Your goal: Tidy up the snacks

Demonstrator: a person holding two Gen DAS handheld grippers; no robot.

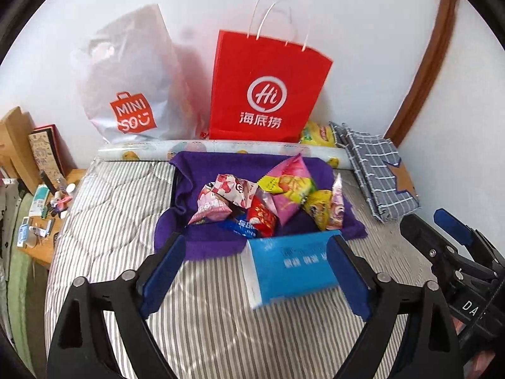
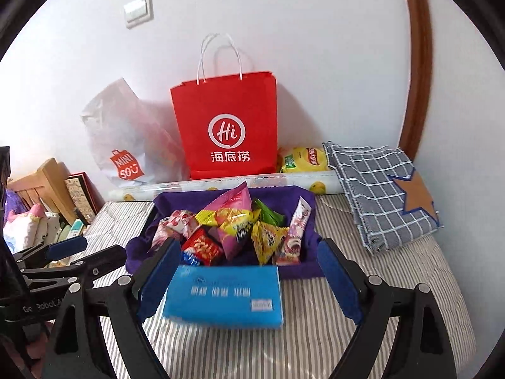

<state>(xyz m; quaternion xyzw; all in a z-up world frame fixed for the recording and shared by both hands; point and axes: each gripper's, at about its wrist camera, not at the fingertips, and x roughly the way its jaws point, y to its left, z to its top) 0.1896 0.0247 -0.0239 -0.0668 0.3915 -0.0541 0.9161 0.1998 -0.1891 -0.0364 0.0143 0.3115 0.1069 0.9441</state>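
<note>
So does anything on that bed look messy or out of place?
The snack packets lie in a jumbled heap on the purple cloth, tilted every which way. One yellow chip bag sits apart, behind the roll by the red bag.

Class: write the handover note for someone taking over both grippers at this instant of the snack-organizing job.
Left gripper: jaws open, holding nothing.
Right gripper: jaws open, holding nothing.
Snack packets are heaped on the purple cloth on the striped bed.
The blue pack lies in front of the heap, near both grippers.
Done: nothing visibly sorted.
Left: the whole heap, and perhaps the blue pack.
</note>
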